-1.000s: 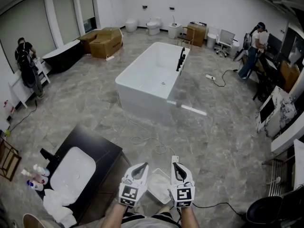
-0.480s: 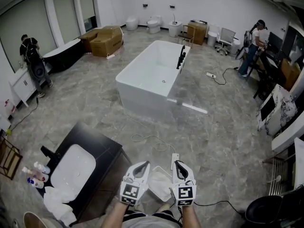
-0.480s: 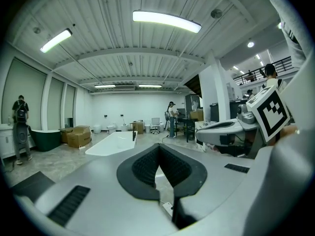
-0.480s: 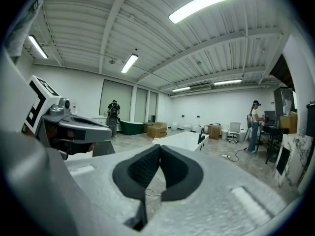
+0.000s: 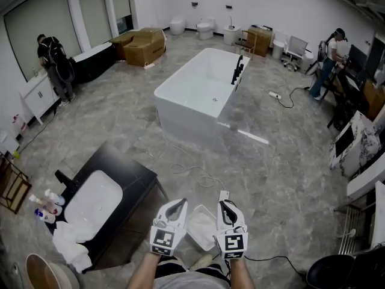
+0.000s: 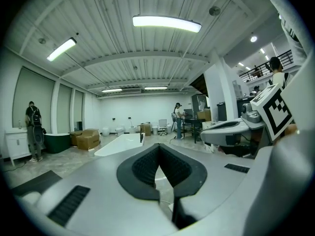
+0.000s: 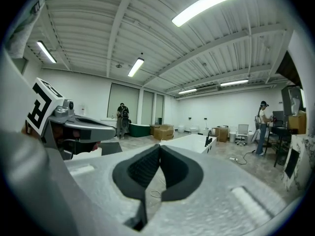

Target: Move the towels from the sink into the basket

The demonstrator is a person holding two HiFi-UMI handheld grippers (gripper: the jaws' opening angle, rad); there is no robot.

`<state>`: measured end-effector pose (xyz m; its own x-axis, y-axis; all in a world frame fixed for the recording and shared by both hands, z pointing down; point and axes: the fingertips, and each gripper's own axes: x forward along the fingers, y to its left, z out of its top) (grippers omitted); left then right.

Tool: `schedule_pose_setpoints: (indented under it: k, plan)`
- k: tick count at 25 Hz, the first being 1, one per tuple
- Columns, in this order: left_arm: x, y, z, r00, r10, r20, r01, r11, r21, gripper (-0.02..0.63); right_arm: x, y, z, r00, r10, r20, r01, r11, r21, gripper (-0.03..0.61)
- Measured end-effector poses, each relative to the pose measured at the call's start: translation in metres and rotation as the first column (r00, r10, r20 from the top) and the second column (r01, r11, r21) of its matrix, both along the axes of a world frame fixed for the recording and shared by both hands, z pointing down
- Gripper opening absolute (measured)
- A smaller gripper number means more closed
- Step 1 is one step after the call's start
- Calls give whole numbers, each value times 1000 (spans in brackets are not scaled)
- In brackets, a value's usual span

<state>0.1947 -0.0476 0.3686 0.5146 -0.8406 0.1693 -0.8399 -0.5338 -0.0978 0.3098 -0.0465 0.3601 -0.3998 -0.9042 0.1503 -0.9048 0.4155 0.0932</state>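
1. While I hold them side by side, my left tongs (image 5: 176, 205) and right tongs (image 5: 224, 206) are both clenched on nothing.
2. White towels (image 5: 71, 250) lie heaped at the near end of the sink (image 5: 93, 200), well left of my tongs.

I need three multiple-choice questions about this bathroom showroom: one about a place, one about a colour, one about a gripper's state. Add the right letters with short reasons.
1. Where does the heap of white towels lie?
A) on the cardboard boxes
B) at the near end of the black vanity, beside the white sink
C) on the office chair

2. What colour is the tap on the white freestanding bathtub?
A) gold
B) black
C) red

3. How is the right gripper?
A) wide open
B) shut on a towel
C) shut, empty

Answers: 1B, they spill over that end; 2B, dark against the white rim; 3C, pads meet, nothing between.
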Motion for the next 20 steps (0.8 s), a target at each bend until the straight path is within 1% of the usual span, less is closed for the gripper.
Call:
schedule_pose_setpoints:
  k: [4,7,10,14,20]
  plan:
    - [-16,18,-7,997,-77,18,77,997,4,9,-29,13,-2,994,-106,3,106,994,-8,0]
    - [-46,30,-10,989,-150,18,150,989,13,9,-71,27,-6,979,-203,6,203,979,1,0]
    - [-81,42,-13,977,-212,11,212,977,22,9,-112,36,-9,960,-279,5,278,960,8,0]
    - [-138,62,-19,953,-302,15,302,953,26,9,-171,44,-18,930,-368,7,368,930,19,0]
    - [-245,100,-14,909,-416,29,415,909,29,9,-278,59,-17,885,-466,17,465,885,37,0]
